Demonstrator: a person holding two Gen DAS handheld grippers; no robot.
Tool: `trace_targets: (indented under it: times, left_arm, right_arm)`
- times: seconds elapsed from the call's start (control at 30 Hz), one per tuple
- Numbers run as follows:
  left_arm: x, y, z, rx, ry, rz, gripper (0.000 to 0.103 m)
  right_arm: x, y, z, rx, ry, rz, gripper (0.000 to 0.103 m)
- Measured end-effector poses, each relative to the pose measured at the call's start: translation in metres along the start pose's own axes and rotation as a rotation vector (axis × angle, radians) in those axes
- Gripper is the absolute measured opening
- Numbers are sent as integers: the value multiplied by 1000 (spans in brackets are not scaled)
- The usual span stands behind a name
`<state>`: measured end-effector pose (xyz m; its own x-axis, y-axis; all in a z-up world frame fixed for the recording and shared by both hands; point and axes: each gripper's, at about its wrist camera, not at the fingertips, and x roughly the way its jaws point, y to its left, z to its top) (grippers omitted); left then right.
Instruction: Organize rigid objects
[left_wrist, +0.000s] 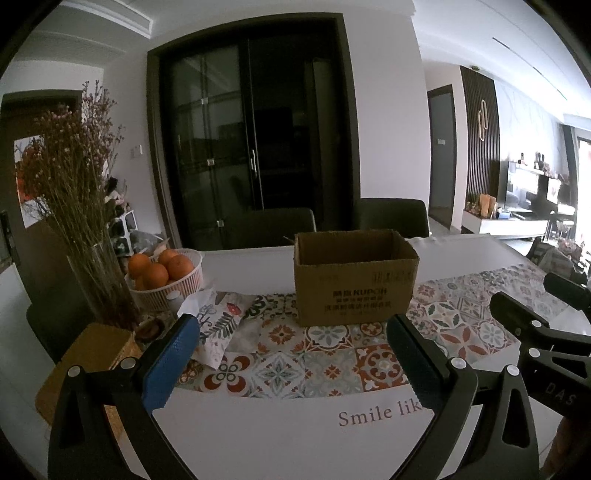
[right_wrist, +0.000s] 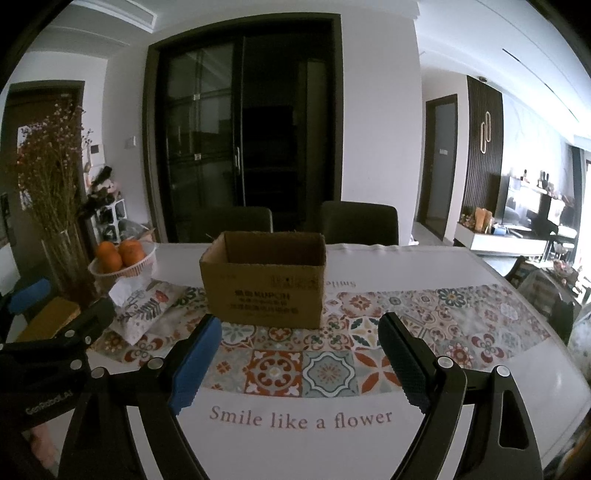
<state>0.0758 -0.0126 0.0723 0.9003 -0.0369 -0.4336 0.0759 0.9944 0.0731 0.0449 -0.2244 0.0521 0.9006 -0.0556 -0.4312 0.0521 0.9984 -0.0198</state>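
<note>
- Cardboard box (right_wrist: 264, 278) stands open-topped on the patterned table runner (right_wrist: 332, 373), just ahead of both grippers; its contents are hidden.
- Risk, as judged: a careless reach could shove the light box or clip the fruit basket (left_wrist: 166, 280) and vase (left_wrist: 99, 284).
- Left gripper (left_wrist: 291, 334) and right gripper (right_wrist: 299, 332) are spread wide, holding and touching nothing.

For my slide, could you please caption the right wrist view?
Open right gripper faces an open cardboard box on the patterned tablecloth.
</note>
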Motion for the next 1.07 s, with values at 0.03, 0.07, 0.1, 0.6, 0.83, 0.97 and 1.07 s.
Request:
trace_targets:
  times: [0.03, 0.07, 0.1, 0.6, 0.83, 0.97, 1.07]
  left_arm:
    - [0, 0, 0, -1, 1, -1, 103]
    - [0, 0, 0, 0, 1, -3, 103]
    - [0, 0, 0, -1, 1, -2, 103]
    - [0, -1, -2, -1, 11, -5, 103]
    - [1, -1, -2, -2, 12, -8, 103]
    - [1, -1, -2, -1, 14, -8, 103]
    - [2, -1, -2, -2, 15, -7, 103]
  right_arm:
    - [0, 0, 0, 0, 1, -1, 87]
    - [0, 0, 0, 0, 0, -2, 87]
    - [0, 0, 0, 0, -1, -1, 87]
    - [-1, -1, -1, 1, -2, -1, 87]
    - [0, -1, -1, 2, -1, -1, 87]
    - [-2, -1, -2, 4, -1, -1, 87]
    - [-1, -1, -2, 3, 0, -1, 87]
